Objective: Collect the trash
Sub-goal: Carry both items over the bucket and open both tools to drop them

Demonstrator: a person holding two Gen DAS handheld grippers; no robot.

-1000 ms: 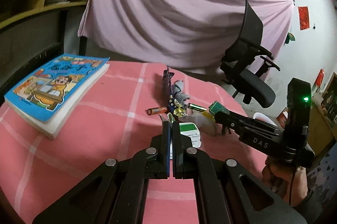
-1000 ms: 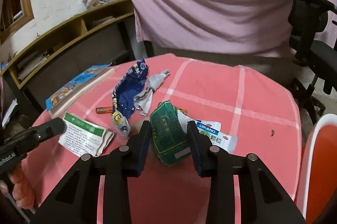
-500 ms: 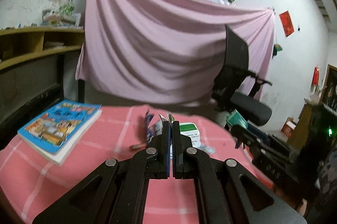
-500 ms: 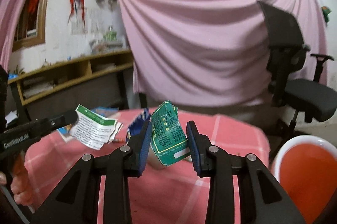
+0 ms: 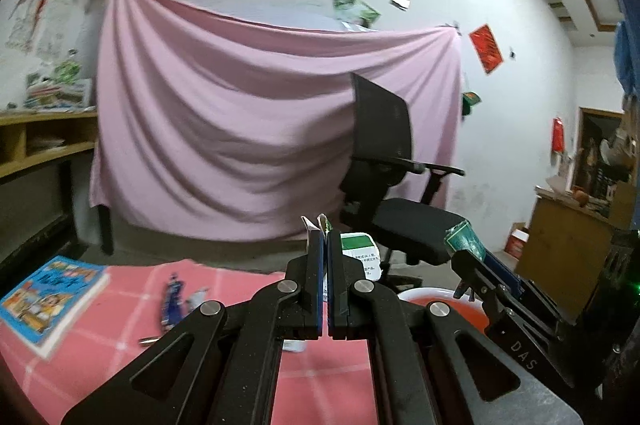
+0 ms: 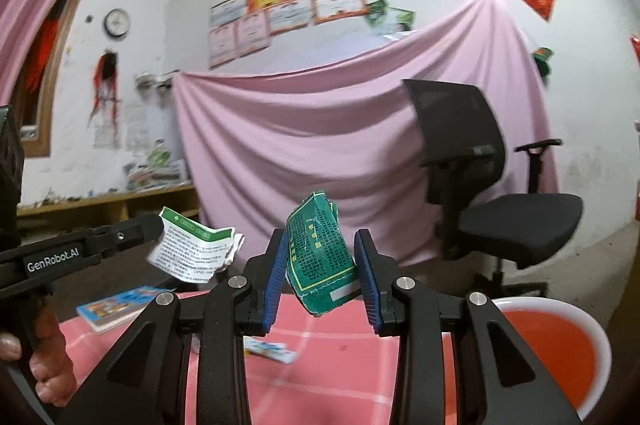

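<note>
White wall at the far side, papered with certificates up high. Pink sheet draped below them. Black office chair at the right, in front of the sheet. Wooden shelf far left, cluttered on top. Round clock on the left wall. Wooden cabinet far right. Pink checked cloth on the near table.
</note>
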